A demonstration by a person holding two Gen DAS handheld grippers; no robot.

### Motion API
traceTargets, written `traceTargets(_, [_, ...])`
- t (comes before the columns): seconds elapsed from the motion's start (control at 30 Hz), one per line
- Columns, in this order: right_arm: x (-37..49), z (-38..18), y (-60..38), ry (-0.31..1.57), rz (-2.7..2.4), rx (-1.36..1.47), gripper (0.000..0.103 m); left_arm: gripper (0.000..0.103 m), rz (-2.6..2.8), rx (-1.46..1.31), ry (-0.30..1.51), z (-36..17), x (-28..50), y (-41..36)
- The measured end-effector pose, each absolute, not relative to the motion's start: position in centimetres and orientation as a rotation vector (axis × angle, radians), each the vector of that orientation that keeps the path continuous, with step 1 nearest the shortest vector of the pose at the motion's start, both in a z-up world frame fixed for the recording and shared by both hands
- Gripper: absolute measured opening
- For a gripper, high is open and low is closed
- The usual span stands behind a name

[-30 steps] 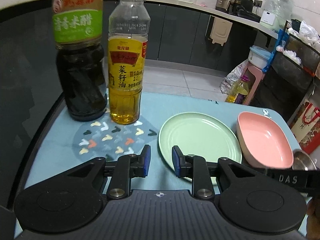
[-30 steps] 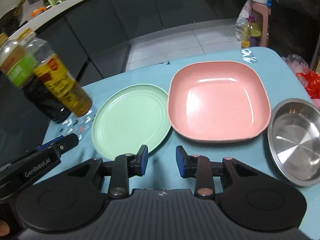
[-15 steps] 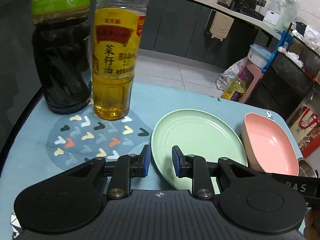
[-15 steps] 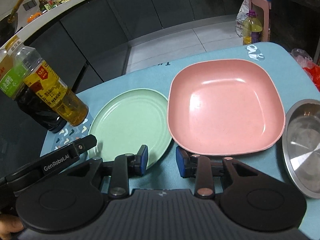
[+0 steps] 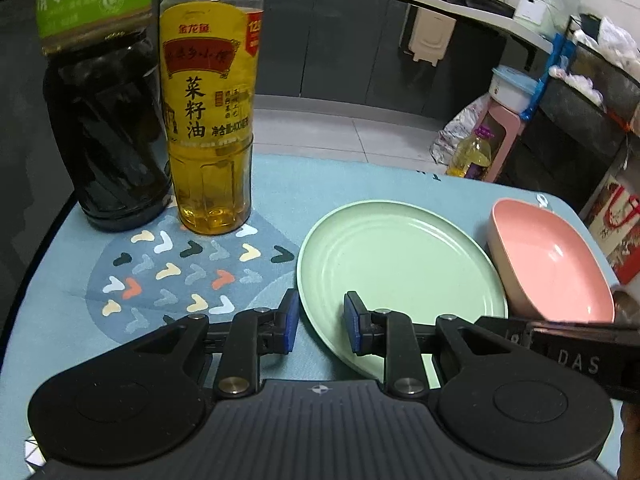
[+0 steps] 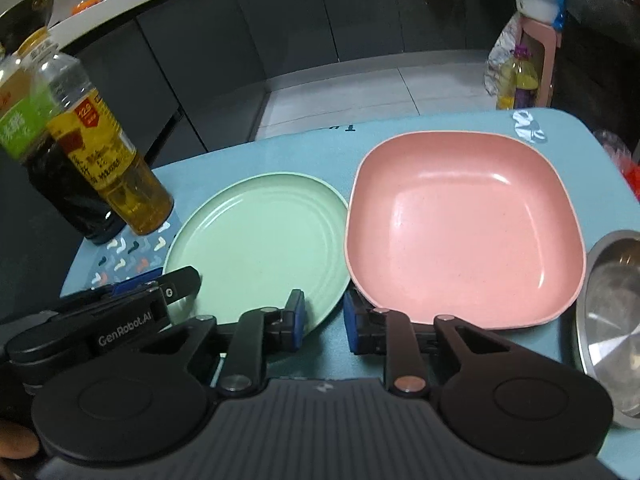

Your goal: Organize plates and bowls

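A round pale-green plate [image 5: 400,268] is lying flat on the blue table mat [image 5: 360,176], ridged with faint concentric rings. Touching its rim at three o'clock, a square pink bowl [image 6: 464,224] with rounded corners is sitting upright. A steel bowl [image 6: 612,320] is resting at the pink bowl's three o'clock, just beside it. At the plate's ten o'clock, a dark vinegar bottle [image 5: 104,120] and a yellow oil bottle [image 5: 208,120] are standing side by side.

The left gripper [image 5: 320,322] is angling downward, its jaws standing apart and straddling the plate's near-left rim without pressing it. The right gripper [image 6: 323,322] is tilting down at the gap between both dishes, its jaws closing with nothing gripped.
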State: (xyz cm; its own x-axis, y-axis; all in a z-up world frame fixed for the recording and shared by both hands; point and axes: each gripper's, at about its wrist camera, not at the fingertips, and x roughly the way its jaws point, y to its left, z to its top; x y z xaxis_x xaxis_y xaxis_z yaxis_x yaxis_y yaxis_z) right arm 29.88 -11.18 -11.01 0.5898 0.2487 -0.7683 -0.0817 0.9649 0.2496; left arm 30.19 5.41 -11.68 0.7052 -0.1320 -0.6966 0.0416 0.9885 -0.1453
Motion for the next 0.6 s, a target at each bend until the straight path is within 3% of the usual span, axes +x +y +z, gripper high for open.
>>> traceTargets(0.6, [25.5,-8.8,-10.0,0.93,0.314,0.19,0.013,0.022,-0.104,-0.126,0.687,-8.0,21.7,8.1])
